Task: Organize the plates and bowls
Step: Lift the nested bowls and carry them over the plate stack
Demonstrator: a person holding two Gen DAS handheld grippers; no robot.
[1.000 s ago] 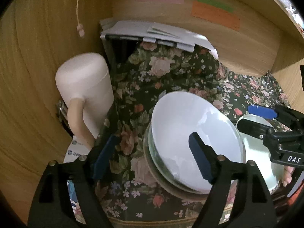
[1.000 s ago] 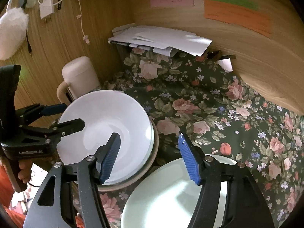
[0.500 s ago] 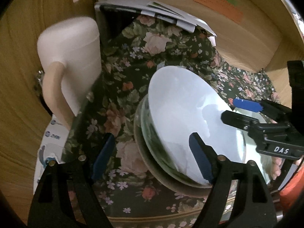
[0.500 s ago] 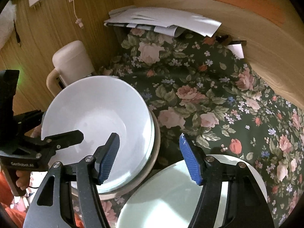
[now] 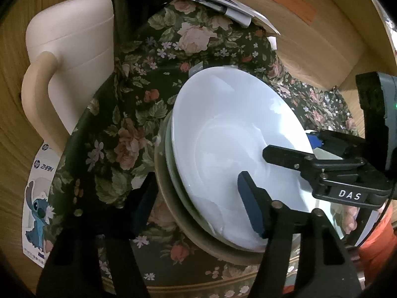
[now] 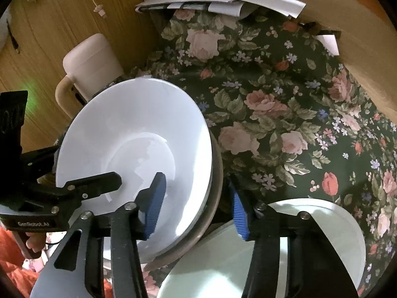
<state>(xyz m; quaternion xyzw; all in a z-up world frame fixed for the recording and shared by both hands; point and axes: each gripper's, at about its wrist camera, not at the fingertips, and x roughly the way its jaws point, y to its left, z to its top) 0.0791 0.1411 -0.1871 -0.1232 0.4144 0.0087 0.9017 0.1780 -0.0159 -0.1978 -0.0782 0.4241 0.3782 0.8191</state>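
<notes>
You are working over a surface covered by a dark floral tablecloth, enclosed by wood-grain panels at the left and rear. At the upper centre of the right wrist view, a pile of white papers rests on the cloth's far edge. At left, a cream lidded jug with a handle stands beside the cloth. At centre left, a brown plate sits on the cloth beneath stacked dishes. At lower right, a pale green plate lies on the cloth, just beside the brown plate.
</notes>
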